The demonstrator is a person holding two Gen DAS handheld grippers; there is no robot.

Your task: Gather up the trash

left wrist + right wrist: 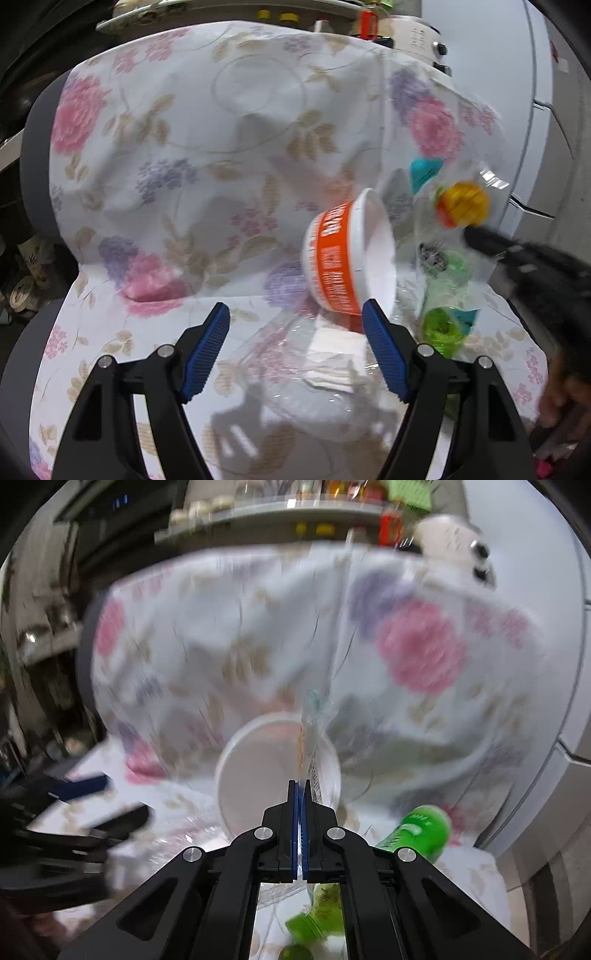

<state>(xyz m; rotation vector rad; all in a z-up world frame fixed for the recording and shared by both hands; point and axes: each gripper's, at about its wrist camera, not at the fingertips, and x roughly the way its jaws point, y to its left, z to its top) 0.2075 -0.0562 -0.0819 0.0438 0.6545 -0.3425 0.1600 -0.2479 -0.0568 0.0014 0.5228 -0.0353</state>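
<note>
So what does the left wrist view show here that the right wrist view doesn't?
Only the left wrist view shows the orange side of the cup, the flat face of the clear wrapper with its coloured print, and the left gripper open over a clear plastic bag.

Only the right wrist view shows the right gripper shut on the wrapper's edge, and a green bottle lying to the right.

Both show the white cup tipped on its side, the wrapper, and the floral cloth.
</note>
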